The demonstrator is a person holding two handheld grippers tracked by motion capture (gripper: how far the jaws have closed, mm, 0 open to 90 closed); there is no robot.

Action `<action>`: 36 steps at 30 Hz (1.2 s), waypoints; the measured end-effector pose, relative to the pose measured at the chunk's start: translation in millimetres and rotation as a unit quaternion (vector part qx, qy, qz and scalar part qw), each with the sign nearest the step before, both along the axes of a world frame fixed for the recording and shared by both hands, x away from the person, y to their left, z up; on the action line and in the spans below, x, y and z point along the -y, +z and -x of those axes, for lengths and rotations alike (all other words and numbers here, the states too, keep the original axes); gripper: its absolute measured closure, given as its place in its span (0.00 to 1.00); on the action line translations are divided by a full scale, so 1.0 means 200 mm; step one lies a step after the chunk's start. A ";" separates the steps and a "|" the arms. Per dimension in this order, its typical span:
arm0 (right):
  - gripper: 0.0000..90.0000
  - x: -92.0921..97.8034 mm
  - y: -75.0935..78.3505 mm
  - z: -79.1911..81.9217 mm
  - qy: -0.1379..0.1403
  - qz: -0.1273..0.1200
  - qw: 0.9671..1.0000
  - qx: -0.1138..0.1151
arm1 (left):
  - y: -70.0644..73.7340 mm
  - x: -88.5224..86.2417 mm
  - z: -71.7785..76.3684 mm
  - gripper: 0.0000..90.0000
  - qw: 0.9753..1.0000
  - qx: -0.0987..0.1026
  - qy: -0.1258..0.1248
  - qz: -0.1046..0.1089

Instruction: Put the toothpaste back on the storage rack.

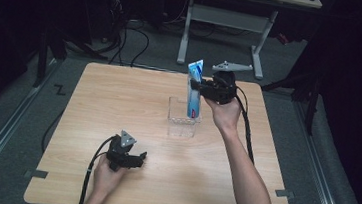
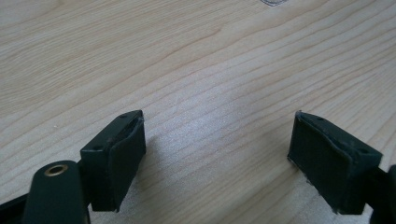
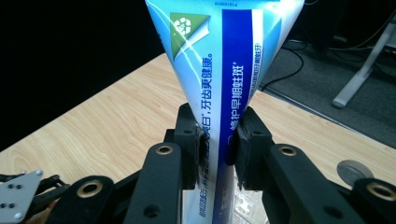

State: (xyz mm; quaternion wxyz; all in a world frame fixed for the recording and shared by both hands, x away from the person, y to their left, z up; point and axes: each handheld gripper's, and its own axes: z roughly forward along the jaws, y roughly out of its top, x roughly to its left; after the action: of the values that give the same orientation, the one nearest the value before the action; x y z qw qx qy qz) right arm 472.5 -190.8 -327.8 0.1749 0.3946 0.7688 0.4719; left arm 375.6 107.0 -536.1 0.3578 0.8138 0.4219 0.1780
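The right tool (image 1: 201, 87) clenches an upright toothpaste tube (image 1: 194, 91) standing in the clear box (image 1: 182, 124), while the left tool (image 1: 135, 160), released, rests near the box on the tabletop (image 1: 109, 100).

One toothpaste tube (image 1: 194, 91), one clear holder (image 1: 183, 125), two tongs (image 1: 139, 157).

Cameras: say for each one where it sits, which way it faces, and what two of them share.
High view: above the person's side, looking forward and down on the table; both forearms, left gripper, right gripper.
Left gripper view: rides the left gripper, facing bare tabletop between open jaws.
Right gripper view: rides the right gripper, jaws clamping the toothpaste tube.
Shared: high and right gripper views show the tube over the clear box.
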 end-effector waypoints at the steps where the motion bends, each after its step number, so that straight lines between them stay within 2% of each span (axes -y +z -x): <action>1: 0.82 -0.01 -0.01 0.00 -0.002 0.001 1.000 0.000 | 0.00 0.00 0.00 0.21 1.000 0.000 0.000 0.000; 8: 0.82 -0.02 -0.04 -0.03 -0.008 0.005 1.000 0.001 | 0.00 0.00 0.00 0.21 1.000 0.000 0.000 0.000; 14: 0.82 -0.03 -0.09 -0.05 -0.018 0.018 1.000 -0.001 | 0.00 0.00 0.00 0.21 1.000 0.000 0.000 0.001; 36: 0.81 -0.04 -0.26 -0.10 -0.029 0.052 0.998 -0.028 | 0.00 0.00 0.00 0.21 1.000 0.000 0.000 0.000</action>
State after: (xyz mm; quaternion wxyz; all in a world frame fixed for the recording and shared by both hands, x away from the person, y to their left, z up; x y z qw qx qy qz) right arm 491.7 -183.7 -380.1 0.1869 0.4205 0.7850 0.4148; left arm 375.7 107.0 -536.2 0.3577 0.8139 0.4218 0.1779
